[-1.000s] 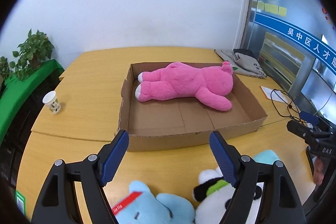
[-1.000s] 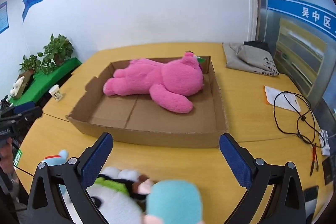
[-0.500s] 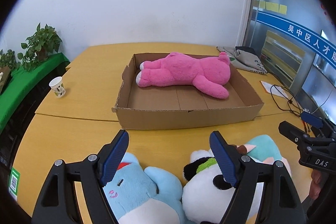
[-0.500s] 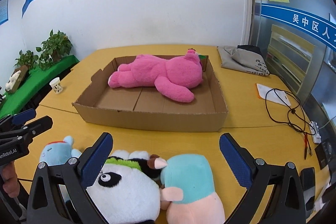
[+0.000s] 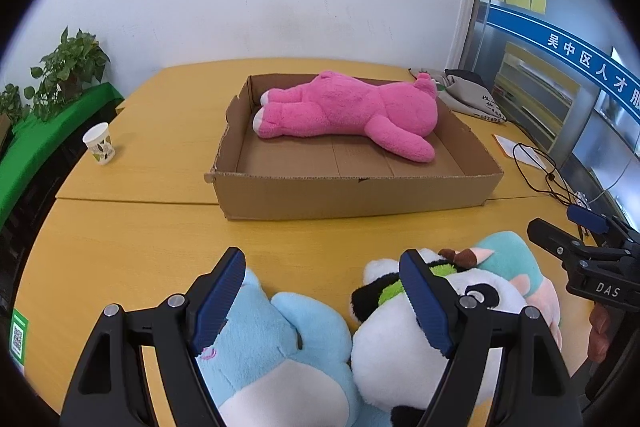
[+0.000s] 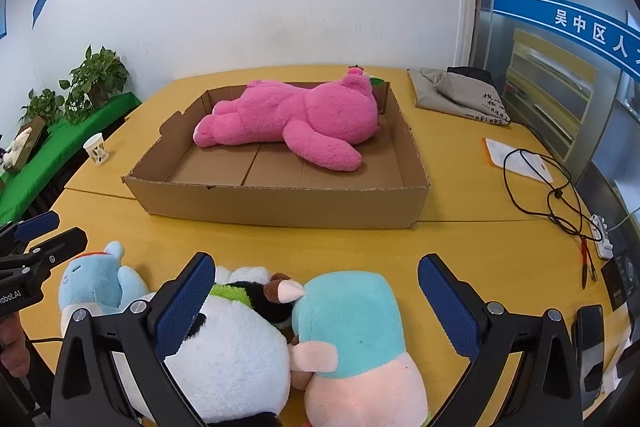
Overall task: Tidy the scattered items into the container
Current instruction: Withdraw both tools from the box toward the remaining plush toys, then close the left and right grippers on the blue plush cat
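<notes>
The yellow wooden desk (image 5: 132, 247) fills most of both views, its near edge cut off by the frame. On it stands the shallow brown cardboard box (image 5: 352, 193), and inside, against the far wall, lies a large pink plush bear (image 5: 348, 113) on its side; its face is turned away and cannot be made out.

Nearer the cameras, three soft toys lie bunched on the desk in front of the box. The white-and-black plush panda (image 6: 224, 355) is in the middle, partly hidden behind tool fingers in both views. The teal-and-pink plush toy (image 6: 352, 331) touches its right side, its lower body cut off. The pale blue plush toy (image 5: 276, 343) touches the panda's left side — its face is largely covered by the tool in the left view.

The left tool (image 5: 322, 301) hangs wide apart, gripping nothing; the pale blue toy lies below and between its fingers, the panda under the right finger. The right tool (image 6: 316, 303) is also spread wide and empty, above the panda and the teal toy.

Readable writing: "DAS" on the right tool's body, "obot.AI" on the left tool's body — the rest is cut off. A small white paper cup (image 5: 99, 143) stands at the desk's left side; its print is too small to read.
</notes>
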The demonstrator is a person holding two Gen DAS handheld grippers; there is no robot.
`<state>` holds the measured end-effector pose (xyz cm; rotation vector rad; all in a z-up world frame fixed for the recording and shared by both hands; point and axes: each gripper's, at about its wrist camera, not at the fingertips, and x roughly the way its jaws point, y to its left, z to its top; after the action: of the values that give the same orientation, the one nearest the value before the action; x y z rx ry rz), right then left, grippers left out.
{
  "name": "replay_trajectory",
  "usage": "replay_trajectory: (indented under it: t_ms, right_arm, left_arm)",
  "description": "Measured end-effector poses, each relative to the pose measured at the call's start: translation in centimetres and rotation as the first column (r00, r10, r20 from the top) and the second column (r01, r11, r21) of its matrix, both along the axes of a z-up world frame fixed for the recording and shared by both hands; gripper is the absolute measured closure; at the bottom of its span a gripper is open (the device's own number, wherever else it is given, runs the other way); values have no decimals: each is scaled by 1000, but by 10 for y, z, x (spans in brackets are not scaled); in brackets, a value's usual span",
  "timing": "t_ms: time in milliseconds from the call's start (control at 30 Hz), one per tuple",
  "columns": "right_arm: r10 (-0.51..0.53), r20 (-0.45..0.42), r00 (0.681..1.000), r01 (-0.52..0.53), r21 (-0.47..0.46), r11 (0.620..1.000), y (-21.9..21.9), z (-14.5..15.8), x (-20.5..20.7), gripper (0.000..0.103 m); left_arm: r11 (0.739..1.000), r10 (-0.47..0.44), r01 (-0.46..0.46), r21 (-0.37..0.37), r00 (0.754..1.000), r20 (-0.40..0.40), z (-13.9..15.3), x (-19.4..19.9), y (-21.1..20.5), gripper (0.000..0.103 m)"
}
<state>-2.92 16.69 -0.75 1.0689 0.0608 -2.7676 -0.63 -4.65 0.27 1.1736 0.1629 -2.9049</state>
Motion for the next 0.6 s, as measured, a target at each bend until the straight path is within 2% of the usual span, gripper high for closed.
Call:
replay_trajectory:
  t_ms: [233,333,467,600]
  right_arm:
    - [69,11,998,-69,-16,998,-15,-7,3,0]
    - [148,16,989,-147,-39,988,-30,-9,8,0]
    - [272,-4,962,-272,-27,962,-63,-8,22,0]
    - [361,6,932,-361,-24,932,-97,-10,33,0]
  left_arm:
    - [999,23,-24,41,999,29,-11,20,-41,24]
    - [997,58,-61,45,997,53,-17,35,-70,24]
    - [990,138,-138,-6,988,68,-18,65,-113,24]
    - [967,250,-244,-77,964,87,-10,98,-156,24]
